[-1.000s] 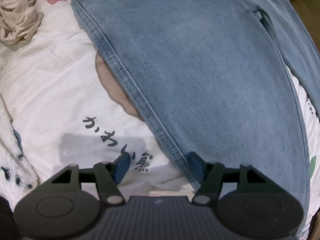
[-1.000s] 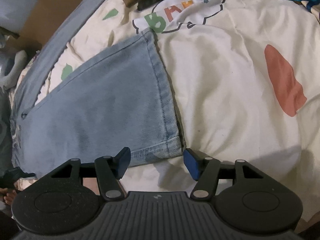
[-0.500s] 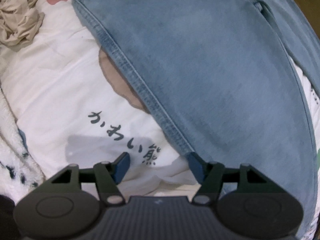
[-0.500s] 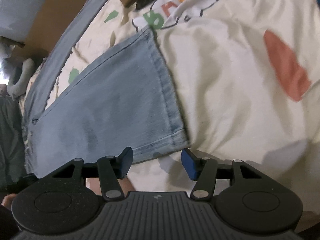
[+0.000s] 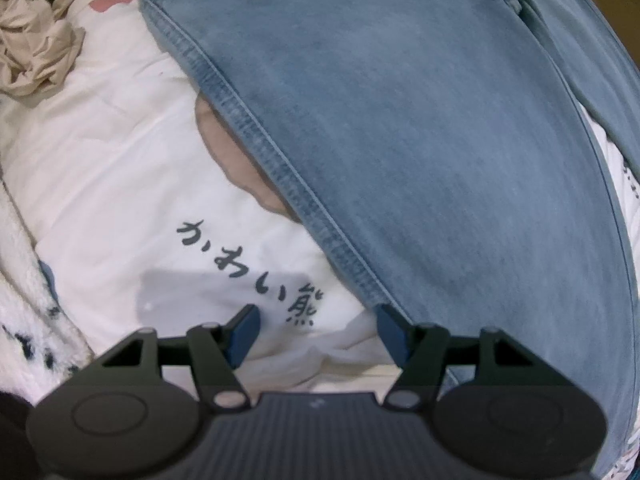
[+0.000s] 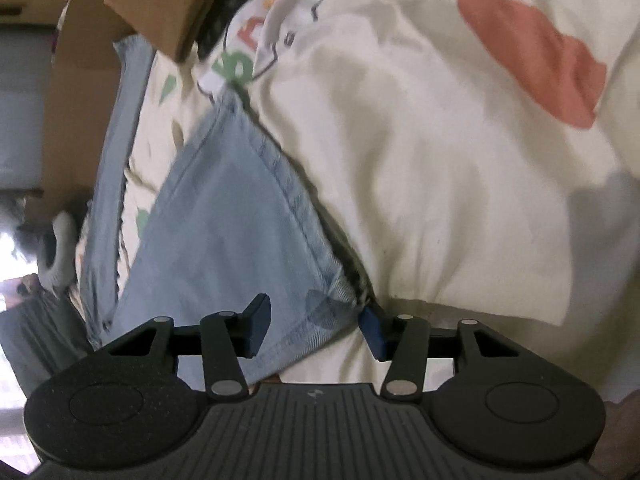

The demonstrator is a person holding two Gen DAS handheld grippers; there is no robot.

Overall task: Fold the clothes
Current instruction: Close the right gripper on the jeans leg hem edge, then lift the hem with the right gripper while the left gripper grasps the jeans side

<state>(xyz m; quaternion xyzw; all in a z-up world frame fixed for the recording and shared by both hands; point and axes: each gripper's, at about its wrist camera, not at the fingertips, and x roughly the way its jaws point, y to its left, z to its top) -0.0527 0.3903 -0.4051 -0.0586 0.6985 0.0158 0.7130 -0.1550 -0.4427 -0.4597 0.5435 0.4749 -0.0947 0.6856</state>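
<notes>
Having dropped and rolled, closing right gripper (image 6: 312, 328) around jeans hem corner (image 6: 332, 300) between its pads, readying a fold. Hovering left gripper (image 5: 316, 330) gaping, empty, beside jeans (image 5: 420, 140) side seam.

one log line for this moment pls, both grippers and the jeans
left gripper: open, beside jeans seam | right gripper: closing, jeans hem corner between jaws | bedsheet: under jeans

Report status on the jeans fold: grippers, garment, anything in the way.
Left gripper open, empty, at jeans' side seam. Right gripper closing, hem corner between the jaws. Beige garment crumpled, off to one side.
</notes>
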